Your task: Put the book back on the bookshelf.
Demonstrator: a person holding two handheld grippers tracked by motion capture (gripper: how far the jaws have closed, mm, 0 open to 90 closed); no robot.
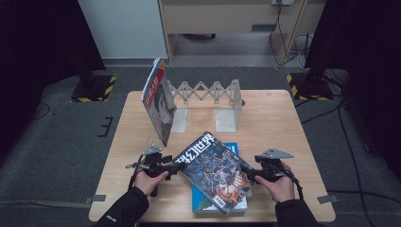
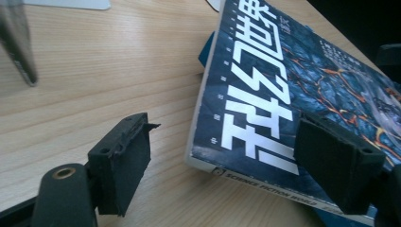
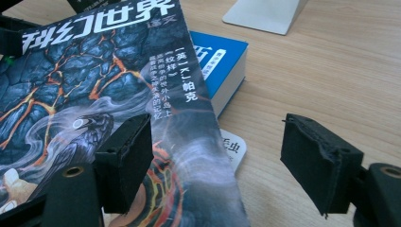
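While both jaws sets stand apart, this reads as the pre-grasp step on the dark magazine (image 1: pixel 215 170), which lies skewed on top of a blue book (image 1: pixel 232 150) at the near middle of the surface (image 1: pixel 274 118). Left hand-held gripper (image 1: pixel 176 166): open, jaws straddling the magazine's spine-side corner, one jaw over bare wood, the other over the cover; not clamped. Right hand-held gripper (image 1: pixel 249 176): also open, one jaw over the cover's right edge, the other clear over the wood. Further back, a red magazine (image 1: pixel 158 101) already stands leaning at the left end of the expanding rack (image 1: pixel 213 94); slots to its right look free. My guess at next: close both on the opposite edges, lift level so the floppy cover doesn't sag, tip upright, drop it into the rack beside the red one. Risk: pinching only the top cover sheet
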